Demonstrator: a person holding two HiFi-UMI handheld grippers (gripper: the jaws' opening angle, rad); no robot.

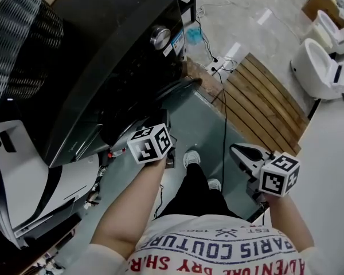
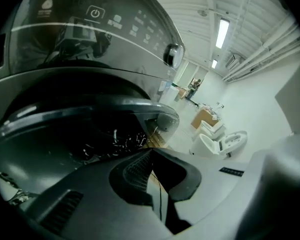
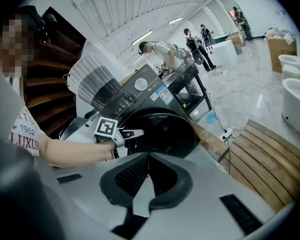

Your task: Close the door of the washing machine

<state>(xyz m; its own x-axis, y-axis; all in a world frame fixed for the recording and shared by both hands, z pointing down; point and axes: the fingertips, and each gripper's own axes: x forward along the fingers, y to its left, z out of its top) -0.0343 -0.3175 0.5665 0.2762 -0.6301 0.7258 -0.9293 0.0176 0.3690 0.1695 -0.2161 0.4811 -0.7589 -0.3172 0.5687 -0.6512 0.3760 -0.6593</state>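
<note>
The black washing machine [image 1: 97, 50] fills the upper left of the head view, and its round dark door [image 1: 180, 87] lies swung in near the front. I cannot tell whether the door is latched. My left gripper [image 1: 156, 132] is shut and empty, right in front of the door. In the left gripper view the door glass [image 2: 85, 134] bulges just past the shut left gripper [image 2: 151, 153], under the control panel and knob [image 2: 173, 55]. My right gripper [image 1: 243, 152] hangs shut and empty over the floor to the right. The right gripper view shows the shut right gripper [image 3: 148, 157], the machine [image 3: 160, 124] and the left gripper [image 3: 132, 133] at the door.
White toilets [image 1: 318, 67] stand at the far right beside a wooden slat platform [image 1: 264, 102]. A cable and power strip [image 1: 222, 67] lie on the floor by the machine. White panels [image 1: 23, 176] lean at the left. The person's feet [image 1: 191, 158] are below the door.
</note>
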